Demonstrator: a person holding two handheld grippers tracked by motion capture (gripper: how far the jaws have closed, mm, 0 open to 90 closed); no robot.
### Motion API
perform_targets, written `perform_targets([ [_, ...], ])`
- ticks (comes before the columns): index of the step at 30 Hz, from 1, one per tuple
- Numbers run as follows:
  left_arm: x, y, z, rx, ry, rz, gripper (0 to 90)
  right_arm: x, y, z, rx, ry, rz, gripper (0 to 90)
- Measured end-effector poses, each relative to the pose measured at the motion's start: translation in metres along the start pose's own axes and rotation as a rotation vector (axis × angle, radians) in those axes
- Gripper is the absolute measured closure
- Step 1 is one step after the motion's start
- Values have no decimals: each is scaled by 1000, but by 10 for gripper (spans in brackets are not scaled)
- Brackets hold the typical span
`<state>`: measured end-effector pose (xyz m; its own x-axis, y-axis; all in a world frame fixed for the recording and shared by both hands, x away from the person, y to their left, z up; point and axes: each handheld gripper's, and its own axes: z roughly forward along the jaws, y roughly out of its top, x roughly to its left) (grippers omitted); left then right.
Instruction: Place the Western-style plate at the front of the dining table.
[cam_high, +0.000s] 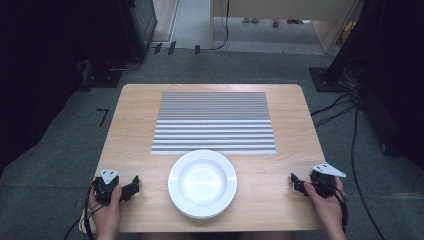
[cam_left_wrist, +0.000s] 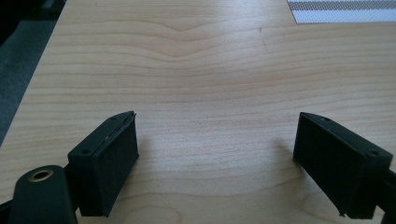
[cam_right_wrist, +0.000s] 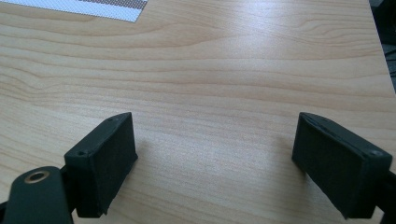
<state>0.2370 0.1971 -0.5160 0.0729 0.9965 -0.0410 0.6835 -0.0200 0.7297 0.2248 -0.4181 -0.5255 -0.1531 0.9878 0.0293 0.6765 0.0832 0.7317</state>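
Resting near the front corners of the wooden table (cam_high: 135, 120), our left gripper (cam_high: 134, 183) and right gripper (cam_high: 296, 181) flank a round, glossy white plate (cam_high: 202, 183), which sits at the near edge, well apart from both. Just behind it lies a grey-and-white striped mat (cam_high: 214, 122) (its weave looks finely ribbed). Nothing stands between grippers and plate. In the left gripper view and the right gripper view, we see each pair of black, matte jaws spread wide over bare grained wood, holding nothing.

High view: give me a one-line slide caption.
Open left gripper and right gripper rest either side of a white plate on a wooden table.
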Motion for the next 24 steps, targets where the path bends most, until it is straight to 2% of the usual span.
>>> perform_targets([
  [2,-3,5,0,-6,-17,-4,137,0,0,1,0,2,0,134],
  [5,-6,12,0,-18,-6,9,137,0,3,3,1,1,-1,131],
  [7,-9,22,0,-35,-17,-31,137,1,6,7,2,-8,7,129],
  [9,-10,26,-2,-40,-23,-37,137,3,7,8,1,-8,9,127],
  [11,-11,37,-5,-73,0,-31,138,3,8,9,2,-9,9,123],
  [12,-10,39,-5,-79,-1,-34,138,3,8,9,2,-13,12,122],
  [17,-12,32,-6,-92,-27,-13,138,4,9,10,1,-24,22,122],
  [19,-10,31,-5,-74,-55,-37,137,4,9,10,2,-24,22,122],
  [20,-10,32,-6,-77,-70,-55,138,4,9,10,2,-24,22,122],
  [22,-14,34,-11,-96,-94,-62,138,4,9,10,2,-25,24,122],
  [23,-14,34,-11,-96,-94,-62,138,4,9,10,2,-25,24,122],
  [24,-22,35,-15,-107,-114,-38,138,5,9,10,2,-29,27,123],
])
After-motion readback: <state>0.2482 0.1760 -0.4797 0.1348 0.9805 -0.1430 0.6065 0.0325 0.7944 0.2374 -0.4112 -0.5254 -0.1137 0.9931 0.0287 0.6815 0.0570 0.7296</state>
